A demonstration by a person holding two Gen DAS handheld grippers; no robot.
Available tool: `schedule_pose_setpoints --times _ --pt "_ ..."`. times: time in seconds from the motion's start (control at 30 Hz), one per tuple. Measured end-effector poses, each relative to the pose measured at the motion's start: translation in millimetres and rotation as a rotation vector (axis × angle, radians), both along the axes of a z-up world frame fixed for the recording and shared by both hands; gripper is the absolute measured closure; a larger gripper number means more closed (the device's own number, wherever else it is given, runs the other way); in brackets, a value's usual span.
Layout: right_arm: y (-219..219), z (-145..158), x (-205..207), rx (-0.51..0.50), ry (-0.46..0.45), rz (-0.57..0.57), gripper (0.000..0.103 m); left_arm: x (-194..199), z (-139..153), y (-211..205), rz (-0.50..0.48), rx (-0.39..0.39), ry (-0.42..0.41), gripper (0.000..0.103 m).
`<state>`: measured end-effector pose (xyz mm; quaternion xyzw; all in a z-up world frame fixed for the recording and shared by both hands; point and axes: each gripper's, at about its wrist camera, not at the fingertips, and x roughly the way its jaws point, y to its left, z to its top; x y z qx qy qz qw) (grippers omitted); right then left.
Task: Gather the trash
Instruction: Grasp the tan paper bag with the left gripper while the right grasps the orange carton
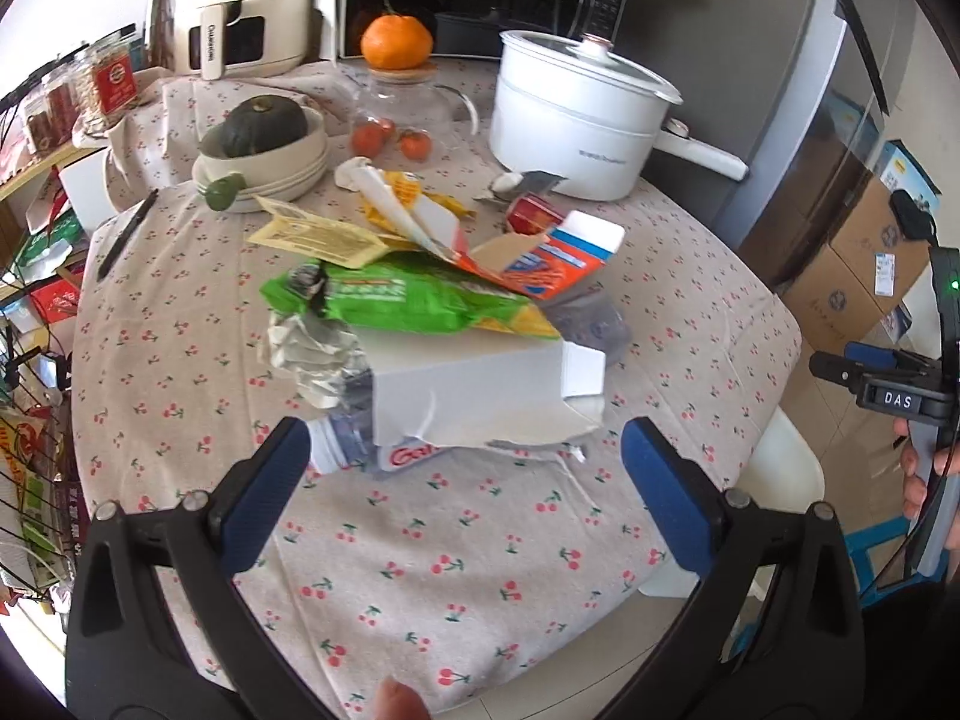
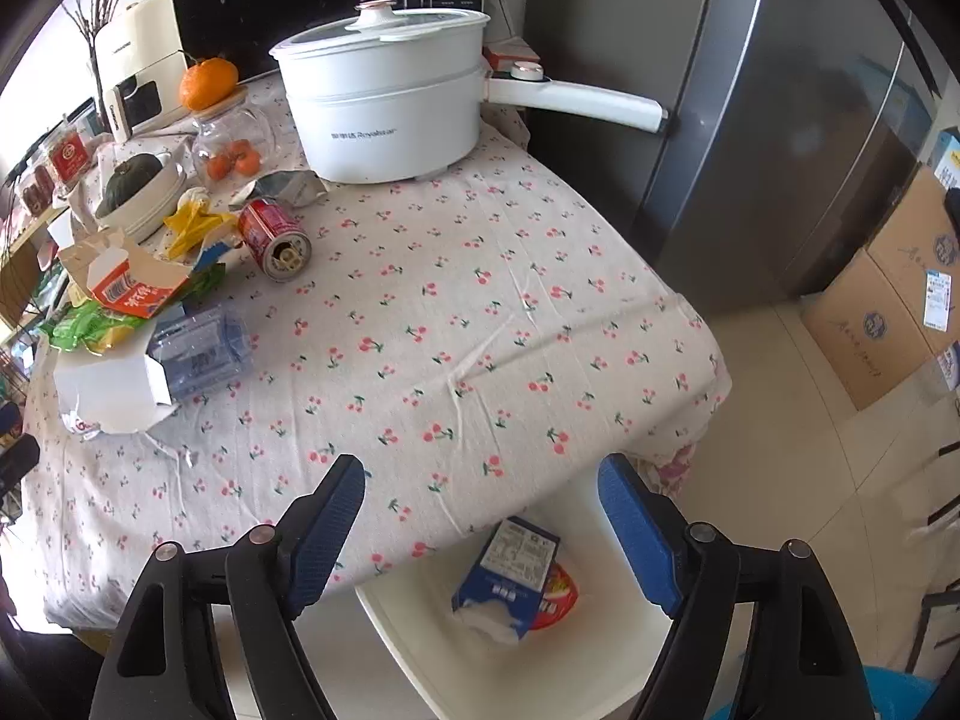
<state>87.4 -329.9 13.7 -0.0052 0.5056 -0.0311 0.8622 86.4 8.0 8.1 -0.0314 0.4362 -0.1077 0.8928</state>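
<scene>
Left wrist view: left gripper (image 1: 462, 450) hovers over the cherry-print tablecloth (image 1: 420, 570), jaws spread wide, nothing between them. Just ahead of the fingertips lies a torn white carton (image 1: 480, 390), resting on a crushed clear plastic bottle (image 1: 351, 441) whose white cap end pokes out near the left finger. Crumpled foil-like wrapper (image 1: 306, 354) touches the carton's left side. Green snack bag (image 1: 408, 300) lies on top of the carton's far edge; orange-and-blue box (image 1: 552, 261), yellow wrappers (image 1: 336, 234) and a red can (image 1: 531, 213) sit behind it in one heap. Farther back: bowl with a dark green squash (image 1: 258, 126), glass jar (image 1: 402, 102) with an orange (image 1: 396, 42) on its lid, white electric pot (image 1: 576, 114).

Right wrist view: right gripper (image 2: 480, 516) is released, fingers wide apart, empty, positioned at the near table edge above a white bin (image 2: 432, 630). Inside the bin lie a blue-and-white carton (image 2: 504, 576) and a red-rimmed container (image 2: 561, 597) touching it. Beyond, a bare stretch of cloth, then the trash heap at far left; the red can (image 2: 276, 237) lies on its side, open end toward the camera, just right of the heap. The white pot (image 2: 384, 114) stands at the back.
</scene>
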Motion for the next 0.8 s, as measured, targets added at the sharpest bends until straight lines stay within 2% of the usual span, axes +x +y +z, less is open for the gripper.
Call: schedule_pose_setpoints --times 0.13,0.3,0.43,0.57,0.7,0.8 --pt "20.6 6.8 12.1 0.042 -0.031 0.03 0.019 19.1 6.5 29.6 0.058 -0.018 0.023 0.0" --pt "48.1 2.9 24.5 0.016 -0.037 0.084 0.019 47.8 10.1 62.1 0.187 -0.013 0.036 0.0" --pt "63.9 4.2 33.4 -0.006 -0.054 0.119 0.019 77.6 2.1 88.3 0.264 -0.146 0.085 0.002" --pt "68.3 6.1 37.7 0.018 -0.063 0.129 0.019 109.6 -11.3 103.8 0.319 -0.235 0.132 0.015" --pt "66.6 3.4 41.6 0.026 -0.056 0.121 0.019 134.1 -28.1 114.0 0.38 -0.357 0.188 0.02" --pt "64.3 0.5 43.4 0.024 -0.049 0.112 0.019 147.2 -37.8 112.8 0.417 -0.398 0.218 0.025"
